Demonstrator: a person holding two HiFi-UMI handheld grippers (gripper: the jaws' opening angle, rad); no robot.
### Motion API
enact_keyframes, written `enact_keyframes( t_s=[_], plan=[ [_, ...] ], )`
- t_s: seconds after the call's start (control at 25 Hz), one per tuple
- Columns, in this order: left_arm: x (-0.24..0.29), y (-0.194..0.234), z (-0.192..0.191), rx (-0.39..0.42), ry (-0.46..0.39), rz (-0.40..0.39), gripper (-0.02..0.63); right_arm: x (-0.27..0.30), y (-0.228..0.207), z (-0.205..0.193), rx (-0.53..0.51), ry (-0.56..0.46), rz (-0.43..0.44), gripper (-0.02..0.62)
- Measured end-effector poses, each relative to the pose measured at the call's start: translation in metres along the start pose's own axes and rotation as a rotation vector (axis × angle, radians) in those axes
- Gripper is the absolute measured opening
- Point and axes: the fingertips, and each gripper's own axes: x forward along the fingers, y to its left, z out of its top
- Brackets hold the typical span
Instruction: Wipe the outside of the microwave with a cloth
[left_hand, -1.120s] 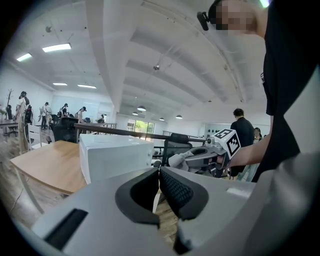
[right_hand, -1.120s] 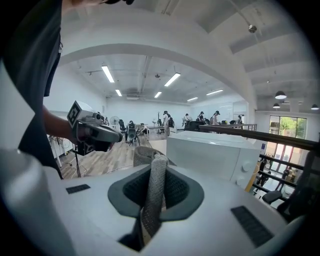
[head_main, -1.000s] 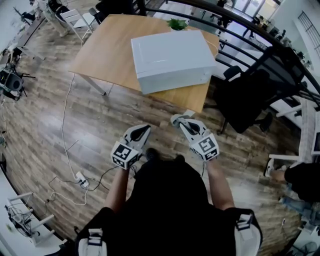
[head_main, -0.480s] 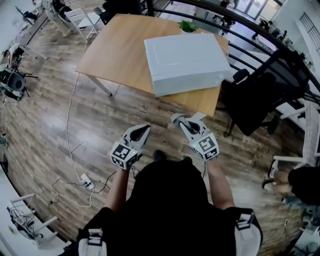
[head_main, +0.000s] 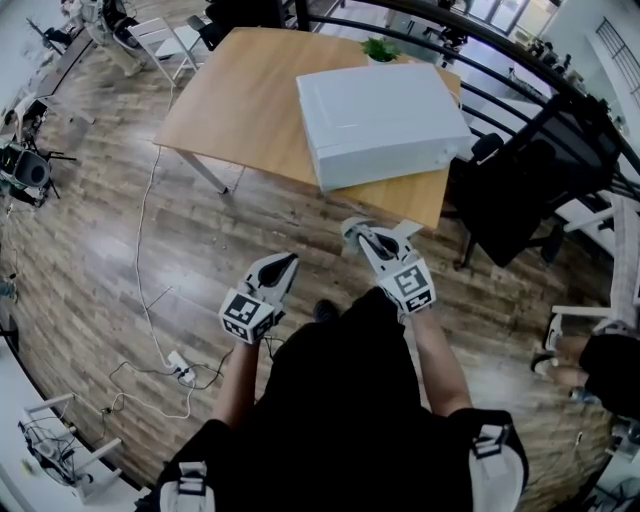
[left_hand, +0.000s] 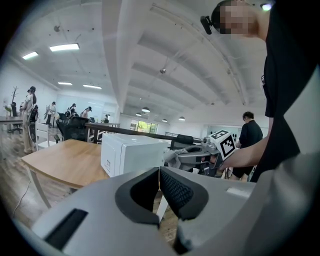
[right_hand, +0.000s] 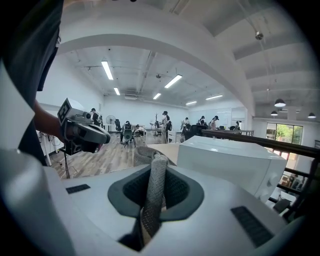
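Presently, my right gripper (head_main: 362, 238) clenched on grey cloth (right_hand: 154, 192), my left gripper (head_main: 283, 264) closed, empty, white microwave (head_main: 380, 115) on wooden bench (head_main: 225, 110), apart from both.

- Bare wooden floor (head_main: 300, 215) lies open at mid-frame, between the left gripper (head_main: 288, 262), the right gripper (head_main: 352, 232) and the table's (head_main: 230, 100) near edge.
- The microwave (head_main: 385, 120) fills the table's right half; the left half is bare.
- A black chair (head_main: 505, 195) crowds the table's right corner.
- A dark railing (head_main: 560, 85) runs behind, upper right.
- A cable (head_main: 139, 230) trails across the floor at left.
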Motion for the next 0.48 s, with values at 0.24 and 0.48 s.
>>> enact_keyframes(
  t_s=[0.24, 0.48],
  plan=[
    [-0.002, 0.008, -0.002, 0.006, -0.012, 0.034, 0.006, 0.022, -0.023, 0.011, -0.032, -0.020, -0.003, 0.032],
    [0.002, 0.017, 0.004, -0.012, -0.020, 0.095, 0.006, 0.047, -0.041, 0.024, -0.073, -0.035, 0.036, 0.032]
  ],
)
